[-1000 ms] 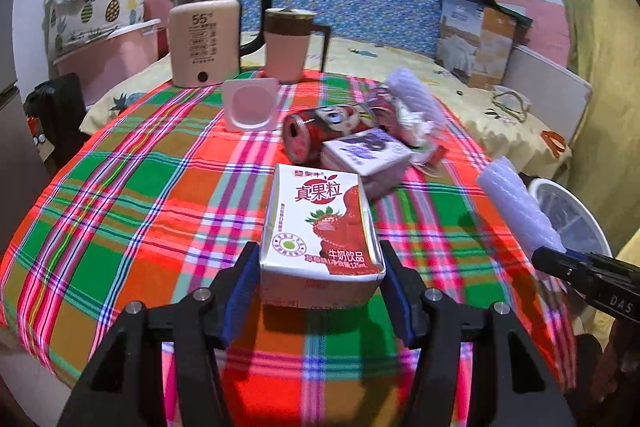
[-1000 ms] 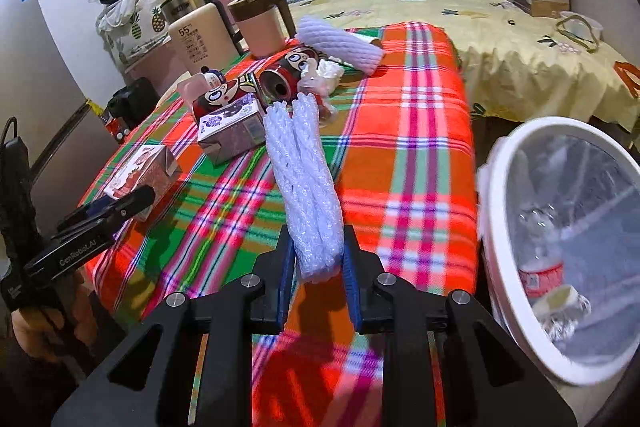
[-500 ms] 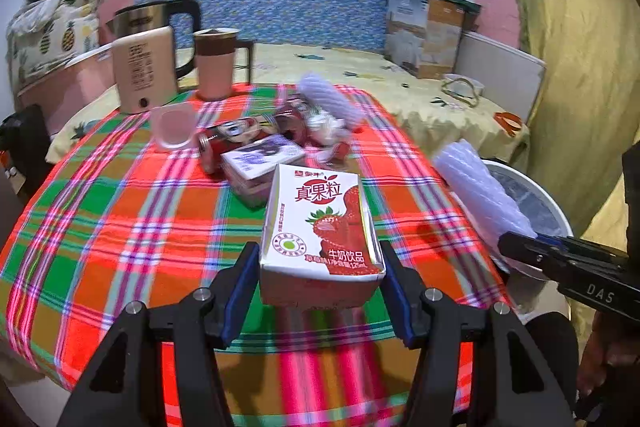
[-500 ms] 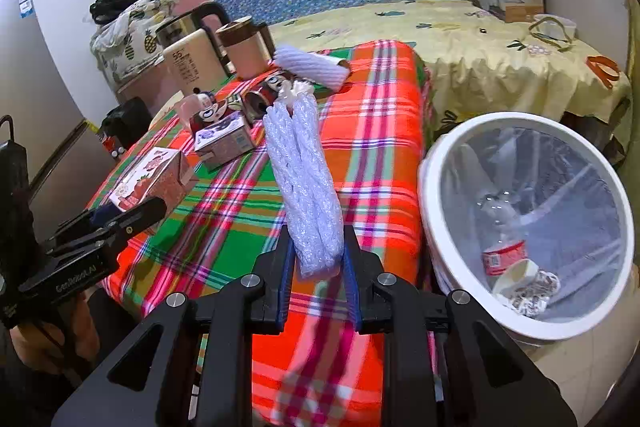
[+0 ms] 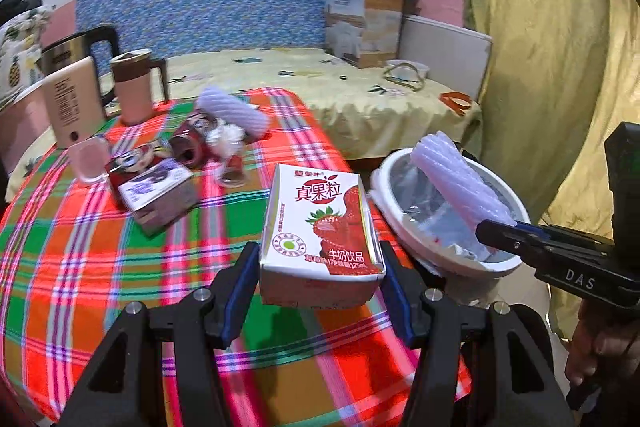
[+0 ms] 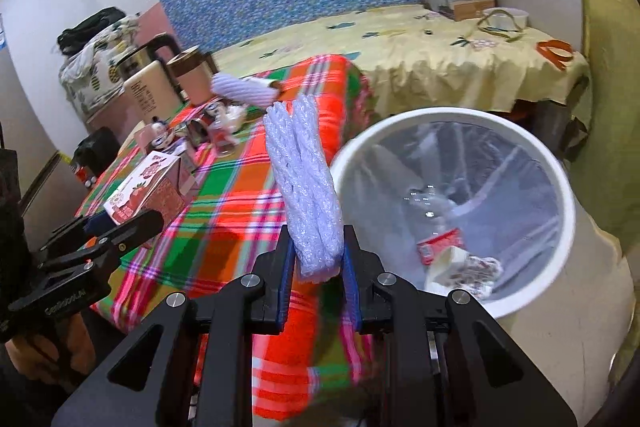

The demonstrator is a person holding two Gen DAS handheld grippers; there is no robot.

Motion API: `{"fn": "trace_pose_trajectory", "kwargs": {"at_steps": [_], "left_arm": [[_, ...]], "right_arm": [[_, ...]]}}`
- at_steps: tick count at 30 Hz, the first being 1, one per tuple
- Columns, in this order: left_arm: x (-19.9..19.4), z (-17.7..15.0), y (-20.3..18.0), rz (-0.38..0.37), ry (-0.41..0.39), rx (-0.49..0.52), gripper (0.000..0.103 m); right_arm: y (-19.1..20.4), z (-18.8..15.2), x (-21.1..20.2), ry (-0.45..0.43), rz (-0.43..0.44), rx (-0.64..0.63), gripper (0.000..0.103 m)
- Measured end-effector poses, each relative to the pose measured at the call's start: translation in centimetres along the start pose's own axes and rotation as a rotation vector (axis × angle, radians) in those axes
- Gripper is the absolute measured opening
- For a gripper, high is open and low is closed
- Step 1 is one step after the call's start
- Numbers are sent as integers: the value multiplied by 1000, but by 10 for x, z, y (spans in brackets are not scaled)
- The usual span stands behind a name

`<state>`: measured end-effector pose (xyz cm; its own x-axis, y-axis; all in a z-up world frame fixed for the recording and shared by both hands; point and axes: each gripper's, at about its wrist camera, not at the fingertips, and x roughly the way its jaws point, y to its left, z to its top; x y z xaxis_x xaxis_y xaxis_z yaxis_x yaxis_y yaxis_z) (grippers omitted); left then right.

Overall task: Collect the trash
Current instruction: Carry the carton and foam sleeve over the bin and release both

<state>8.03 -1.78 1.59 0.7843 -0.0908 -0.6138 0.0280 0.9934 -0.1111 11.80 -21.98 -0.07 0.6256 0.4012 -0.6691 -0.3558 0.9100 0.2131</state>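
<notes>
My left gripper (image 5: pixel 318 259) is shut on a strawberry milk carton (image 5: pixel 320 223) and holds it above the right edge of the plaid table (image 5: pixel 80 259). The carton also shows in the right wrist view (image 6: pixel 144 195). My right gripper (image 6: pixel 318 259) is shut on a white foam net sleeve (image 6: pixel 304 183), held beside the white trash bin (image 6: pixel 560 187). In the left wrist view the sleeve (image 5: pixel 460 183) hangs over the bin (image 5: pixel 388 187). The bin holds a bottle and crumpled wrappers (image 6: pixel 460 263).
On the table lie a purple carton (image 5: pixel 156 191), crushed red cans (image 5: pixel 188 147), another foam sleeve (image 5: pixel 234 111), a plastic cup (image 5: pixel 88 163), a kettle (image 5: pixel 70 99) and a pink mug (image 5: pixel 134 85). A bed with a yellow sheet (image 5: pixel 320 87) stands behind.
Both grippers have swung right toward the bin with their loads. The foam sleeve is now over the bin's rim and the carton is near the table's right edge.
</notes>
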Motion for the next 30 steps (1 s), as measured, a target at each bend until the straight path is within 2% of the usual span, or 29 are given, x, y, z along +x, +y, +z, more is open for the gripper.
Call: {"fn": "trace_pose_trajectory", "kwargs": {"at_steps": [15,30], "left_arm": [[24,13,-45,-129,24,62,60],[65,23,-94,-246,89,138,60]], "right_arm": [[-40,-4,-10,-13,-84,80,25],[-68,-6,-6,24,-148,120,25]]}}
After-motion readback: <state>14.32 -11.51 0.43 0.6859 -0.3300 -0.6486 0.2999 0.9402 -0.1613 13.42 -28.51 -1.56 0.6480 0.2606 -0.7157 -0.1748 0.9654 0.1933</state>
